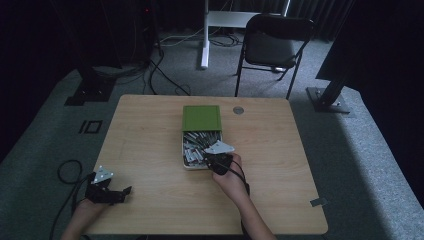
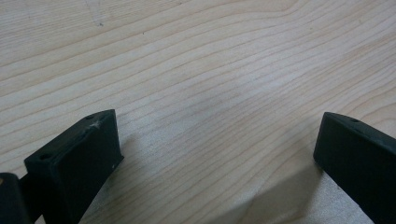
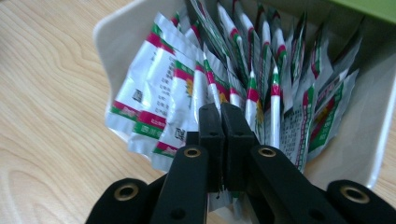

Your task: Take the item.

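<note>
A white box (image 3: 373, 140) stands mid-tabletop (image 1: 150, 150), packed with upright silver sachets (image 3: 261, 70) banded in red and green; their print is too small to read. Its green lid (image 1: 201, 118) lies at the far end. The right gripper (image 3: 222, 112) reaches into the box, fingers pressed together on a sachet's edge (image 3: 212, 93). The left gripper (image 2: 219, 140) rests near the tabletop's corner, fingers wide apart.
</note>
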Available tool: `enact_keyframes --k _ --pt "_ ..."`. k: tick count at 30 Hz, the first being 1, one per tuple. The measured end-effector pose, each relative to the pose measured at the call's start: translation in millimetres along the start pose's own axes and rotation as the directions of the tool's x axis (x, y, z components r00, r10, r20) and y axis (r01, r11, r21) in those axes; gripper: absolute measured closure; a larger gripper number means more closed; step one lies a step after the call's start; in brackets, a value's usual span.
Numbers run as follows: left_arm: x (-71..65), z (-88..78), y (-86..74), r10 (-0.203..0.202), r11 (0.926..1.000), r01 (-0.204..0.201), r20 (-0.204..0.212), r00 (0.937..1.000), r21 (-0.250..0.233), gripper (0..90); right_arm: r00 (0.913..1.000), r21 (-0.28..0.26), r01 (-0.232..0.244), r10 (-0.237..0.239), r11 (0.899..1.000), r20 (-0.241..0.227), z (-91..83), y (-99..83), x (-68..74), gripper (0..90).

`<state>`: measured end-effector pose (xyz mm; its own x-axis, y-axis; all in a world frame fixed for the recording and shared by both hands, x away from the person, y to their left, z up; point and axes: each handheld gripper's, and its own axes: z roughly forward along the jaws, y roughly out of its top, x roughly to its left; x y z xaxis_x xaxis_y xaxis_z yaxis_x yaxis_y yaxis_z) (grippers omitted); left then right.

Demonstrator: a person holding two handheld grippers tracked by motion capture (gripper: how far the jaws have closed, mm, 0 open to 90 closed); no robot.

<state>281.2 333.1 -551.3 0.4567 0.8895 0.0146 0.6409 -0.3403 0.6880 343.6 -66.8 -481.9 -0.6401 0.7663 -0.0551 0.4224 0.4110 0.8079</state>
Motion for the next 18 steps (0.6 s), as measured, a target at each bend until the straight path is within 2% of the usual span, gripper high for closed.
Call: enact_keyframes --k 8,9,11,16,18 --pt "0.1 0.0 0.0 0.001 1.0 -0.001 0.0 1.0 -0.001 1.3 0.9987 -0.057 -0.027 0.024 0.998 -0.045 -15.1 11.7 -1.3 88.9" --pt "0.0 0.1 0.0 -0.001 1.0 0.001 0.0 1.0 -0.001 1.3 0.9979 -0.069 -0.043 0.039 0.997 -0.052 -16.6 12.9 -1.2 88.9" --pt "0.1 0.0 0.0 0.001 1.0 -0.001 0.0 1.0 -0.001 1.4 0.9975 -0.073 -0.039 0.035 0.997 -0.061 -20.0 15.4 -1.2 89.0" --pt "0.1 0.0 0.0 0.001 1.0 -0.001 0.0 1.0 0.0 1.4 0.9949 -0.111 -0.061 0.052 0.992 -0.086 -30.7 22.2 -3.1 89.0" --pt "0.1 0.0 0.0 0.001 1.0 -0.001 0.0 1.0 0.0 1.4 0.9915 -0.132 -0.087 0.073 0.987 -0.108 -34.5 24.4 -5.1 89.0"
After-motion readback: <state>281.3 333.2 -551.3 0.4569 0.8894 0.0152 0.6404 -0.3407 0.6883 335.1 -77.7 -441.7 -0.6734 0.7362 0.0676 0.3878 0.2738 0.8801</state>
